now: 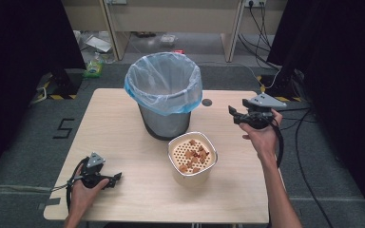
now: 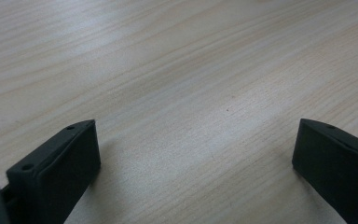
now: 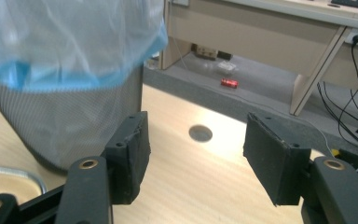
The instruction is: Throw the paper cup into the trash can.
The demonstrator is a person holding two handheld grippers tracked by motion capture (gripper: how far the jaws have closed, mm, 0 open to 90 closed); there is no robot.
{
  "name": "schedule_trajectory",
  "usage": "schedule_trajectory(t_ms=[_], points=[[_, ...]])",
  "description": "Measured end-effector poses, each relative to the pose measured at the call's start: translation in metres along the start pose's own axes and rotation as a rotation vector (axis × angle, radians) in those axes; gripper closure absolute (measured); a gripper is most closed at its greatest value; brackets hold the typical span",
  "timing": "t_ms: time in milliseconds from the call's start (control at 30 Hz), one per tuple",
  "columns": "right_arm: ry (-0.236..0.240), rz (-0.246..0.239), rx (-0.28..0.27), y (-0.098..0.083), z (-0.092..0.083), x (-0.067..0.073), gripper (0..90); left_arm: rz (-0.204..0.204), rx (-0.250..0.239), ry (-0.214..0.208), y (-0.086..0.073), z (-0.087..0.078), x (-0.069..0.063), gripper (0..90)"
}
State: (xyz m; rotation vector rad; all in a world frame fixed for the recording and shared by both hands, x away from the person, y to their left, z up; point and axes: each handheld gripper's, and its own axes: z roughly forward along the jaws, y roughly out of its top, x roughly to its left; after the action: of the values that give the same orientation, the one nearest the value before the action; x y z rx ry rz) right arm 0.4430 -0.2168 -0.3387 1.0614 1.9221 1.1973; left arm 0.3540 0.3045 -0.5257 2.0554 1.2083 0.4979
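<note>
Light wooden table (image 1: pixel 123 142) is seen across the centre of the high view, on grey flooring. At upper centre a mesh bin (image 1: pixel 164 95) lined with a blue bag is stood; just below it, a white container (image 1: pixel 193 156) holding brown pieces is placed. At centre right the right gripper (image 1: pixel 233 115) is held above the table, jaws wide, nothing between them. At lower left the left gripper (image 1: pixel 116 178) is rested, jaws wide and empty.
</note>
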Motion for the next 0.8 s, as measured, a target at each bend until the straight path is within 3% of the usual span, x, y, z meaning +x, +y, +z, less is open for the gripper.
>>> schedule_trajectory(t_ms=[200,433,800], points=[[0.005,0.02,0.028,-0.032,-0.003,0.002,40.2,0.0,0.0,0.0,0.0,0.0,0.0,0.0],[-0.011,0.007,0.083,-0.07,-0.003,0.008,39.4,0.001,0.001,0.001,0.0,0.0,0.0,0.0],[-0.018,0.019,0.139,-0.1,-0.009,0.012,36.7,-0.001,-0.001,0.001,0.0,0.0,0.0,0.0]])
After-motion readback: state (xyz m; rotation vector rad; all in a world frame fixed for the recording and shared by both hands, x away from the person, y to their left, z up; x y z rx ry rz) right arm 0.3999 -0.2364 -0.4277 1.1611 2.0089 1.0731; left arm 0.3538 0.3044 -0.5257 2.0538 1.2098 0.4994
